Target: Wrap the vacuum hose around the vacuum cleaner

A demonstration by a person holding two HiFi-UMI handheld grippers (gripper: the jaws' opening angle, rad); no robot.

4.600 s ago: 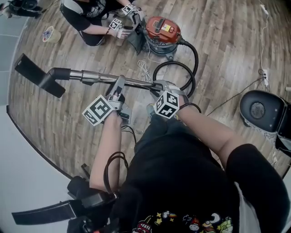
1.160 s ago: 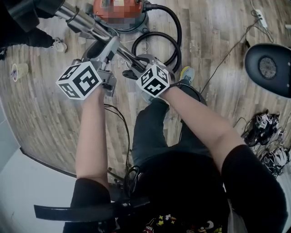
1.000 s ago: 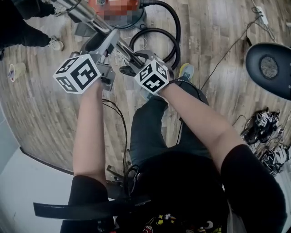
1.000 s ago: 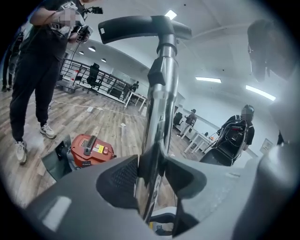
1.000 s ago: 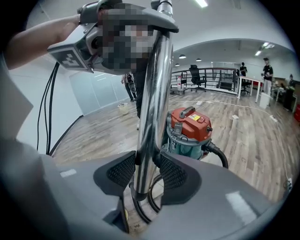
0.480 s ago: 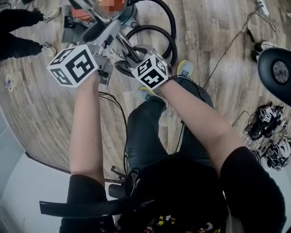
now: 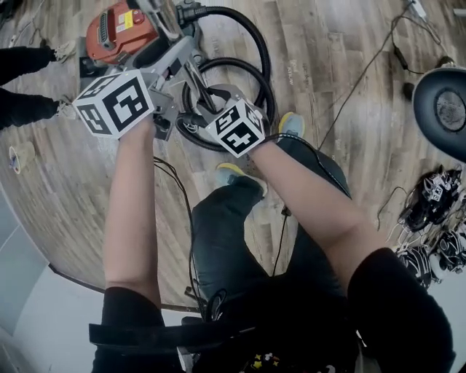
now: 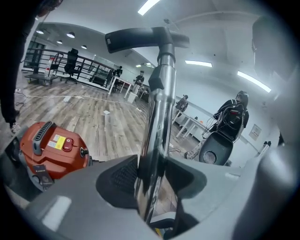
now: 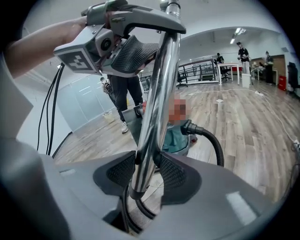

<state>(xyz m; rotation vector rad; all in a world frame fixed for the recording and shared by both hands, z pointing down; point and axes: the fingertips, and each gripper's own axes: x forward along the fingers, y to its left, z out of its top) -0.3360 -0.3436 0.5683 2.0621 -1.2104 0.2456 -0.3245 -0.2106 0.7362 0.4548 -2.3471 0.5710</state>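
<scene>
A pale grey-brown plank floor [image 7: 349, 109] runs through a wide open hall with white strip lights [image 8: 149, 5] on the ceiling, a dark railing [image 8: 70, 63] at the far side and glass partitions [image 9: 89, 108] along one wall. The vacuum cleaner [image 7: 120, 33] stands on the floor near the top left of the head view. It is a squat drum with a glossy red-orange top and a darker base. The vacuum hose [image 7: 247, 44], black and ribbed, leaves a socket on the drum, arches away over the boards and lies in a round loop just beside the cleaner; it is not wound around the drum. A straight wand [image 8: 157, 140] of mirror-bright metal tube rises from the hose end, with a flat black nozzle bar [image 8: 140, 37] across its top.

The left tongs [image 8: 151, 180] are clamped on the wand, their dark textured pads pressing the tube from both sides. The right tongs [image 9: 146, 176] are clamped on the same tube lower down, close to where the hose joins it. Each carries a white cube printed with black square markers.

A yellow label [image 8: 58, 139] sits on the red top, its print too small to read.
</scene>
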